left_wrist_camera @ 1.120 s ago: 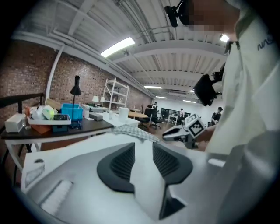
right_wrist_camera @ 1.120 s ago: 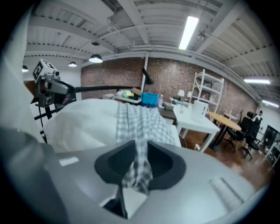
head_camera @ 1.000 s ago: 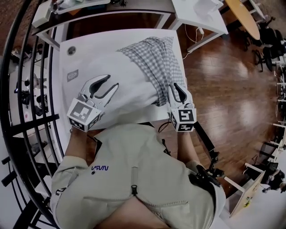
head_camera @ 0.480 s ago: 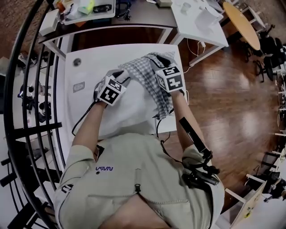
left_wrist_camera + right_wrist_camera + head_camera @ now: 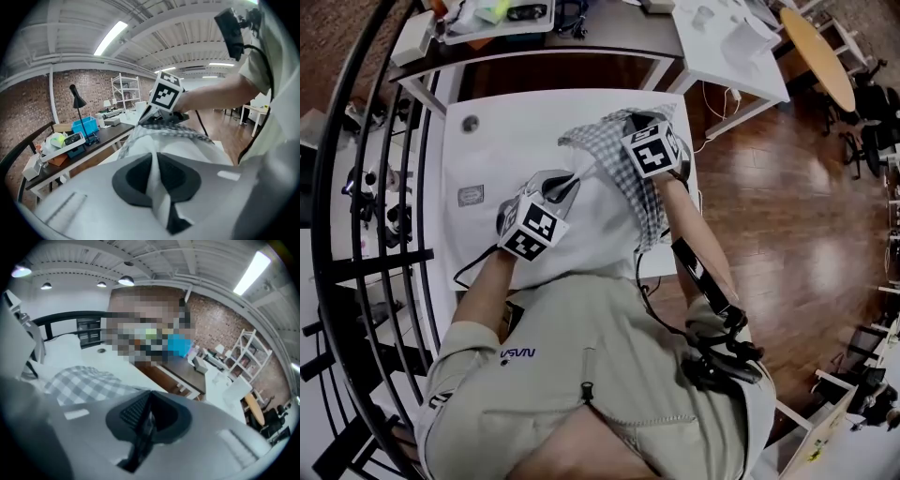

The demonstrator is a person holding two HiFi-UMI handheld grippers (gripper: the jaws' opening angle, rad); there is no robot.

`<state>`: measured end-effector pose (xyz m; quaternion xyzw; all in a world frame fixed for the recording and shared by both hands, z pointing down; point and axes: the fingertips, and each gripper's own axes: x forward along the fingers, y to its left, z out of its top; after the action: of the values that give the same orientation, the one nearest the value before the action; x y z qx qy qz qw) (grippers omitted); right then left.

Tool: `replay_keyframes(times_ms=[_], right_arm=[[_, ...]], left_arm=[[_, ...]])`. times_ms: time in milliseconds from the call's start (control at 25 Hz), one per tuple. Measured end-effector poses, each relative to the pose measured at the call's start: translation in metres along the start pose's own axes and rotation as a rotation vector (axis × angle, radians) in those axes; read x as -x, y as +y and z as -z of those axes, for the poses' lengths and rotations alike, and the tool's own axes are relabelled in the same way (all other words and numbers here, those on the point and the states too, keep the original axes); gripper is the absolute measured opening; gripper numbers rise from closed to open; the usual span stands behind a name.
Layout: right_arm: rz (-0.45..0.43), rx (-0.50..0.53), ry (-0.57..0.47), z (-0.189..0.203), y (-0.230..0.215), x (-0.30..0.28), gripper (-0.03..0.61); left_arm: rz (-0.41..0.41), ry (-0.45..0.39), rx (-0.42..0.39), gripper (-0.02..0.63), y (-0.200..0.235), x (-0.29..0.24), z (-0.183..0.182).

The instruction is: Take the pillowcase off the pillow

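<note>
Where shirt (image 5: 581,375) reads "VSVN", chk'd pillowcase (image 5: 598,150) partly off wht pillow (image 5: 586,234)

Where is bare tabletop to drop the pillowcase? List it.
Free: the table's far strip between the round hole and the pillowcase, and the left edge around the sticker. Crowded: the right side, under pillow and pillowcase.

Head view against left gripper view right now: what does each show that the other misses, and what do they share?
Only the head view: the marker cube on the left claw, and the grommet in the white table. Only the left gripper view: that claw's jaws, which have just been closing, pinching a white fold of the pillow; the desk lamp; ceiling lights. Both: the right claw, whose jaws have also just been closing, holding up the checked pillowcase.
</note>
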<state>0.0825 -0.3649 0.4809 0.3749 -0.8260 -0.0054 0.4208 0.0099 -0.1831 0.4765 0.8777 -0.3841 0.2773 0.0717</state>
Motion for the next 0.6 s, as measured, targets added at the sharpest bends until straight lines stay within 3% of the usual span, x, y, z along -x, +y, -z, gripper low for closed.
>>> replay_keyframes(times_ms=[160,360,520,600], right_arm=[[0.139,-0.101,-0.019,0.015,-0.057,0.016,0.006],[0.268,-0.279,0.050,0.080,-0.106,0.020,0.006],[0.253,-0.414,0.209,0.143,-0.091,0.007,0.006],[0.226,-0.399,0.164,0.143,-0.086,-0.003,0.006]], left_arm=[[0.010,-0.098,-0.041,0.031,-0.011,0.038,-0.028],[-0.014,-0.127,0.052,0.031,0.011,0.050,-0.017],[-0.041,-0.121,0.130,0.031,0.031,0.031,0.008],[-0.052,-0.105,0.155,0.035,0.038,0.016,0.020]])
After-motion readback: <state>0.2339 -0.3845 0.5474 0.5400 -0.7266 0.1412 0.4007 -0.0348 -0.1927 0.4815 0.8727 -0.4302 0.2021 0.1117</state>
